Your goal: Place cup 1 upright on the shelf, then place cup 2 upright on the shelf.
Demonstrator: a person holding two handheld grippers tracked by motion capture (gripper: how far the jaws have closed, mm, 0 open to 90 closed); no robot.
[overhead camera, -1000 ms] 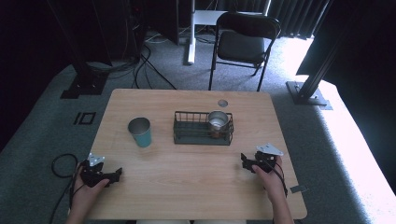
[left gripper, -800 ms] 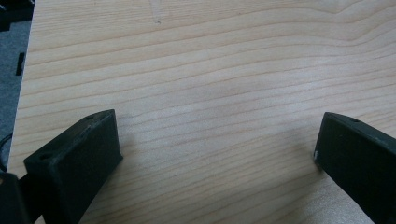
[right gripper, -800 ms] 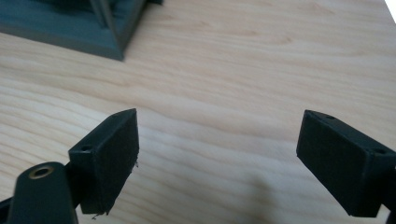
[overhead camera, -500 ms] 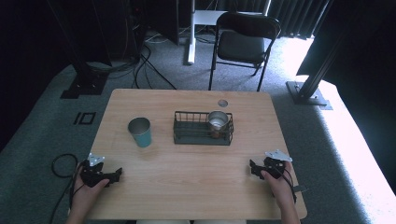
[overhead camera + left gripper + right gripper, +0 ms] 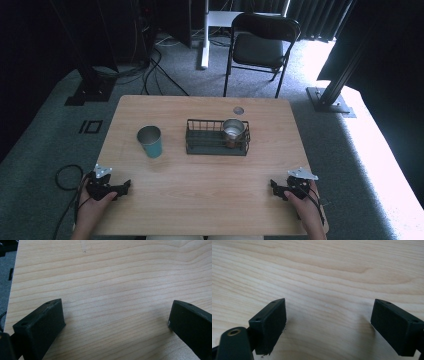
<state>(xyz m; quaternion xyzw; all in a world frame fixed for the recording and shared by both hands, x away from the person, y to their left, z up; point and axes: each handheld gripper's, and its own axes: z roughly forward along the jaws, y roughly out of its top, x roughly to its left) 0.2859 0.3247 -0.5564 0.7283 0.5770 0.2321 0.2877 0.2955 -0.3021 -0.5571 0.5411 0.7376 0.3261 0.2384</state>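
Both grippers are resting at the near corners of the table (image 5: 200, 210): the left gripper (image 5: 125, 186) is lying with jaws spread over bare wood, the right gripper (image 5: 273, 184) likewise. Open tabletop is lying between them. Well ahead, a teal cup (image 5: 150, 141) is standing beside a wire basket (image 5: 200, 142) holding a metal cup (image 5: 233, 131).

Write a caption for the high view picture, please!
Two open grippers wait near a teal cup and wire basket.

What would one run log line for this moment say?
left hand-held gripper: open, empty, near table edge | right hand-held gripper: open, empty | teal cup: upright, left of basket | metal cup: in basket
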